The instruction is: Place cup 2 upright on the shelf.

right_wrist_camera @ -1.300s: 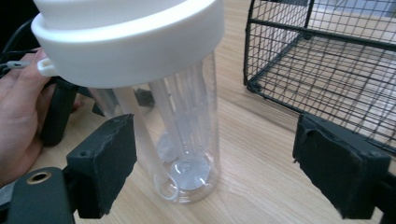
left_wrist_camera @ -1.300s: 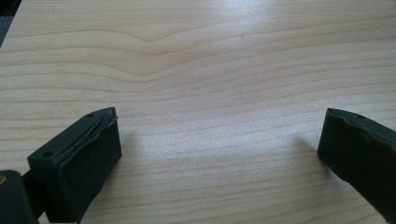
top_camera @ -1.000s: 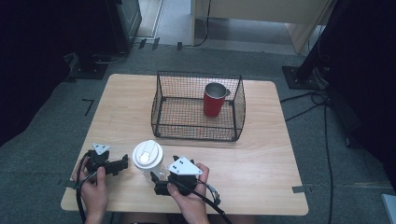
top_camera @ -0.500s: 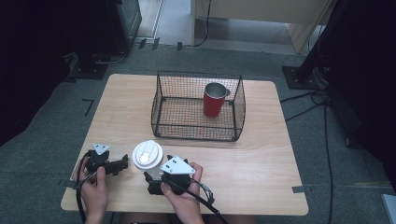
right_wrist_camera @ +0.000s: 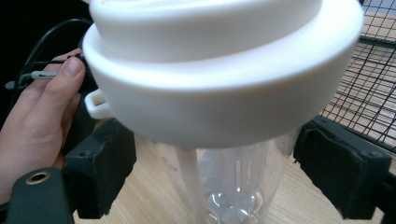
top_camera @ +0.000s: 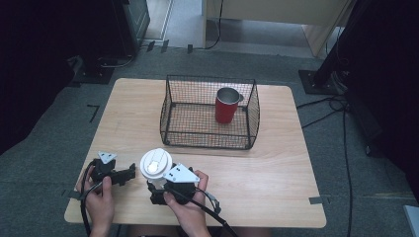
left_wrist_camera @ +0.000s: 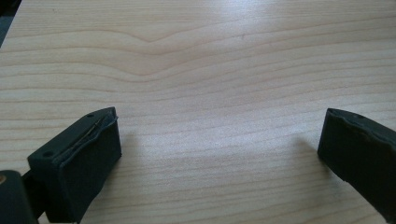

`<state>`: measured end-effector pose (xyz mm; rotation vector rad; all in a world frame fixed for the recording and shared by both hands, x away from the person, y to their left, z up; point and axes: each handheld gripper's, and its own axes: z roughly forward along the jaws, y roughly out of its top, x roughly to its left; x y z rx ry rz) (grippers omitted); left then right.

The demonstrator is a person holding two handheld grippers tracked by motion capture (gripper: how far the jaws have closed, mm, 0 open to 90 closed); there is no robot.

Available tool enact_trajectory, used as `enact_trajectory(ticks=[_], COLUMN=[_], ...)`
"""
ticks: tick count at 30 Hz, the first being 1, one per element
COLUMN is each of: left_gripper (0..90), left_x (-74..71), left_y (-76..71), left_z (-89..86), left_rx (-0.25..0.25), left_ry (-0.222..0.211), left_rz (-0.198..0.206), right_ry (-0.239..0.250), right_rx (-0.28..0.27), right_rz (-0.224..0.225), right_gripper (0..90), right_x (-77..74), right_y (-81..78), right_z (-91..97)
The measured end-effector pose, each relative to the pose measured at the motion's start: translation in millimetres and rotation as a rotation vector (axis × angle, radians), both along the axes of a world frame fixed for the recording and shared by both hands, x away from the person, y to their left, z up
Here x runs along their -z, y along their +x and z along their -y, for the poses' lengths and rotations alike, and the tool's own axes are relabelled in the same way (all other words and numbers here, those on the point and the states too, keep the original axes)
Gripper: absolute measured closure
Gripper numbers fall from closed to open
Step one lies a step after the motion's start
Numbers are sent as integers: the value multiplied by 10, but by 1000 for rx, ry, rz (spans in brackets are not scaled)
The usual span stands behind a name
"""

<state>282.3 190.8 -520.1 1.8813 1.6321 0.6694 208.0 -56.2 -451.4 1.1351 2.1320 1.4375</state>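
The right tool point(top_camera: 157, 183), its jaws just closing around the upright clear cup point(right_wrist_camera: 224, 186) with white lid point(top_camera: 156, 162) on the bench point(top_camera: 276, 168), is nearer than the wide-apart left tool point(top_camera: 129, 171).

The right claw point(top_camera: 157, 186) hides the clear cup point(right_wrist_camera: 229, 186) body under its white lid point(top_camera: 156, 162); the right gripper view's top edge crops the lid, the bottom edge the cup's base.

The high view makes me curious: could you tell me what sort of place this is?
Probably a lab or workshop set up for recording. A small wooden table stands on grey carpet, black equipment stands and loose cables surround it, and tape marks dot the floor.
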Motion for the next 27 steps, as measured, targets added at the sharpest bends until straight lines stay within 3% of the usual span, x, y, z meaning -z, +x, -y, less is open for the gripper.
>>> enact_trajectory(ticks=[16, 27], left_gripper=[0, 0], left_x=[0, 0], left_y=[0, 0], left_z=[0, 0], left_rx=[0, 0], left_ry=[0, -1], left_rz=[0, 0], right_ry=[30, 20], right_rx=[25, 44], right_rz=[3, -2], right_gripper=[122, 117], right_x=[35, 54], right_y=[86, 108], right_z=[-66, -121])
